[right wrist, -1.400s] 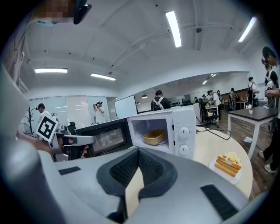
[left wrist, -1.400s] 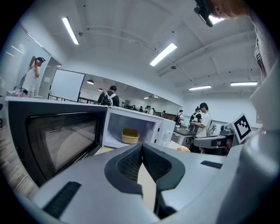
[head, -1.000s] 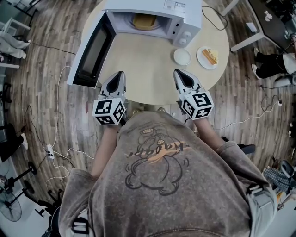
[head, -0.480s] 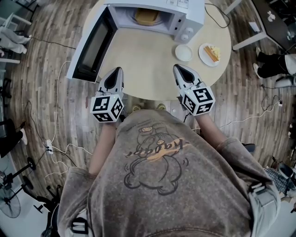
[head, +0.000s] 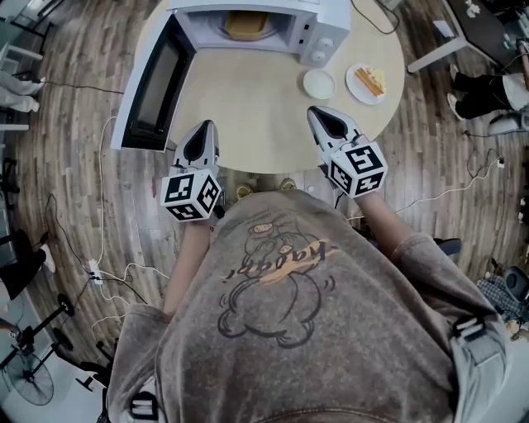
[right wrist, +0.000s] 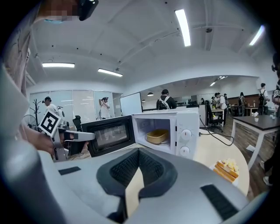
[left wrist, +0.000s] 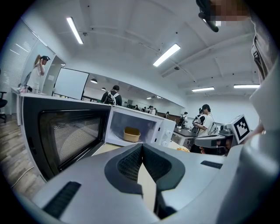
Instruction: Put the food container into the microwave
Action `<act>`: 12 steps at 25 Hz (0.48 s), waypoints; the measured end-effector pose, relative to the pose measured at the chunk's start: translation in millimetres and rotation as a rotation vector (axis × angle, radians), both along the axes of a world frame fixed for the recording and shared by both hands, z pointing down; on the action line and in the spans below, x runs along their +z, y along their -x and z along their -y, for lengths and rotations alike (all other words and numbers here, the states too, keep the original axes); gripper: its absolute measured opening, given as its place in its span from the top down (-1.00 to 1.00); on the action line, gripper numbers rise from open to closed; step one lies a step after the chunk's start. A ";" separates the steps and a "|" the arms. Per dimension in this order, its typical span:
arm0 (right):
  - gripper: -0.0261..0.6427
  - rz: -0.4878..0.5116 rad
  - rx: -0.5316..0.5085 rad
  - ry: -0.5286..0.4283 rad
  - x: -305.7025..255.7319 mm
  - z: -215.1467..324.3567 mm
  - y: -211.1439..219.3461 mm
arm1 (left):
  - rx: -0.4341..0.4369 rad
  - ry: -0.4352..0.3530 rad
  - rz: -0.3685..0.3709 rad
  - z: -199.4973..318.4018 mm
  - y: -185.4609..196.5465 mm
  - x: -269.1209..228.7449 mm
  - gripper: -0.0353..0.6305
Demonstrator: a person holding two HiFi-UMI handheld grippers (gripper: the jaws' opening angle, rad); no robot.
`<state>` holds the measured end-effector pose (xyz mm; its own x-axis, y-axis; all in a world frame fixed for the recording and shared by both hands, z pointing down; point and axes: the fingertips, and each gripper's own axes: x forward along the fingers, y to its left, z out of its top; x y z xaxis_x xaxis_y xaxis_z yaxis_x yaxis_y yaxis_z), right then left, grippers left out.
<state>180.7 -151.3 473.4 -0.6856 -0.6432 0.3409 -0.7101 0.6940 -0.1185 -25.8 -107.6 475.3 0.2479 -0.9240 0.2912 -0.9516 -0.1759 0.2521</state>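
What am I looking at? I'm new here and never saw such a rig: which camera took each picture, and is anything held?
No robot: a person holds a two-jaw gripper in each hand. The overhead picture comes from a camera on their head; the other two cameras ride on the left gripper and right gripper, looking along the jaws. On the round table stands a microwave, door open, food container inside; beside it a small dish and a plate of food. Both grippers are shut and empty.
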 end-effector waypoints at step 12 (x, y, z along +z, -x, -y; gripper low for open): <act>0.93 0.002 0.011 0.012 0.0 7.4 -2.6 | 0.001 0.014 0.008 5.8 1.6 1.9 0.81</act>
